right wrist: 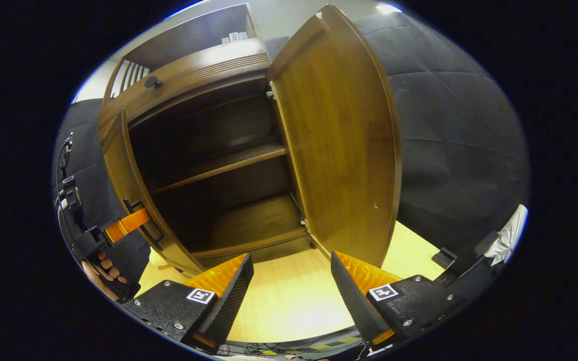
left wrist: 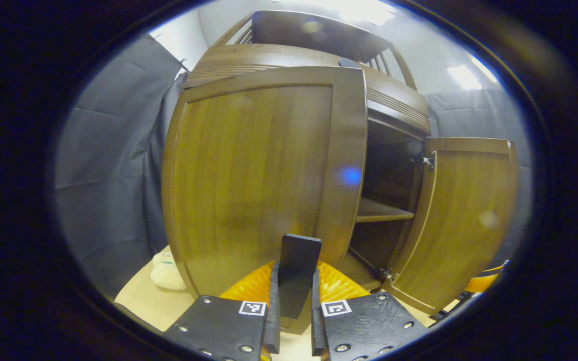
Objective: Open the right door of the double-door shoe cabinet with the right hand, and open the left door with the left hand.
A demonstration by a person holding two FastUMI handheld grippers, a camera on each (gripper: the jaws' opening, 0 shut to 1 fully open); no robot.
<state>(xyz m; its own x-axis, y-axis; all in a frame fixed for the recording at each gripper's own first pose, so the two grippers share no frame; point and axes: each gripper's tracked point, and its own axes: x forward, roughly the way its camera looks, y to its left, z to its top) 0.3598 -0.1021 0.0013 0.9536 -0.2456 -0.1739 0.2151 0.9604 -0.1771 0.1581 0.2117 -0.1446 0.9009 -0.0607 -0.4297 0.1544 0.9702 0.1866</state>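
At the centre of the booth, on a pale wooden surface (right wrist: 289, 296), the double-door shoe cabinet (right wrist: 203, 75) is seen standing against grey cloth walls (right wrist: 459, 150). Its right door (right wrist: 339, 145) is swung wide open, hinged at the cabinet's right side; in the left gripper view the same door (left wrist: 464, 215) is seen edge-out to the right. The left door (left wrist: 254, 180) is seen pulled a little away from the cabinet front, so that a dark gap is opened beside it.

A black handle (left wrist: 296, 273) on the left door is clamped between the fingers of the left gripper (left wrist: 294, 321), both pressed against its sides. In the right gripper view that gripper (right wrist: 126, 224) is seen at the far left, held at the door's edge by a hand (right wrist: 103, 265) wrapped around its grip, with cables running up from it.

The right gripper (right wrist: 291, 296) is held low in front of the open cabinet, above the surface and touching nothing; its fingers (right wrist: 229, 288) are spread wide apart.

Inside the cabinet, one shelf (right wrist: 224, 168) is seen across the middle and a bottom board (right wrist: 254, 220) below it; the interior is dark, and nothing can be made out on either. A small dark knob (right wrist: 152, 81) is seen on the cabinet's top, and a slatted upper rack (left wrist: 314, 30) rises behind it. A whitish crumpled item (left wrist: 166, 271) lies on the surface just beside the cabinet's left foot.
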